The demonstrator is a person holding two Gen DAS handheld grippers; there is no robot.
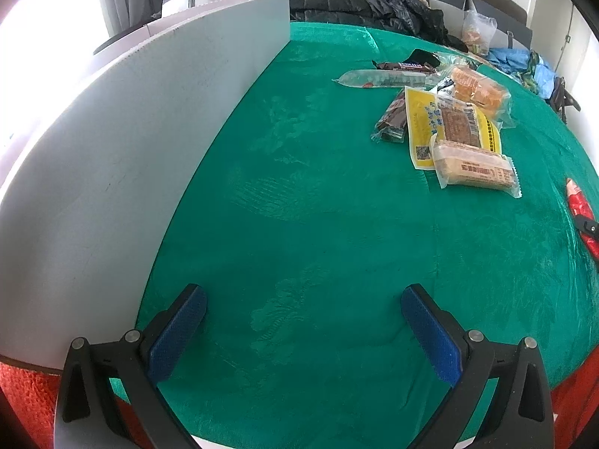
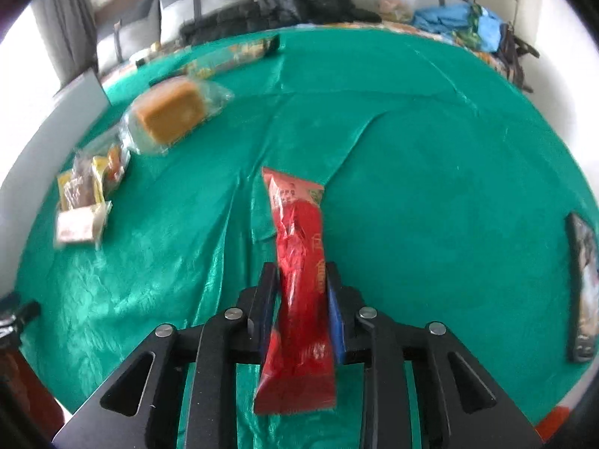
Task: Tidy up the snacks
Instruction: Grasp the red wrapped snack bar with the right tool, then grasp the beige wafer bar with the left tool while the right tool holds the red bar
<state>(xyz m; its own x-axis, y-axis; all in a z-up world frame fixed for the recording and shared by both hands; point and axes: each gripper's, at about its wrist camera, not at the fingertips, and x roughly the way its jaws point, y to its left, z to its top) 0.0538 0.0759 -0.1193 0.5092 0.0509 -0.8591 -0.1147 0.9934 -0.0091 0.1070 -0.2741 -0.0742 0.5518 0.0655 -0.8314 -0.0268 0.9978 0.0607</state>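
Observation:
My right gripper is shut on a long red snack packet, held above the green cloth; the packet also shows at the right edge of the left wrist view. My left gripper is open and empty, low over the green cloth. A pile of snacks lies far right of it: a yellow packet, a wrapped cake bar, orange biscuits, a long clear sausage stick, dark chocolate bars. The right wrist view shows the pile at the left, with a wrapped brown cake.
A grey-white board stands upright along the left of the cloth. Dark jackets, plastic bags and blue fabric lie at the far edge. A dark flat packet lies at the right edge of the cloth.

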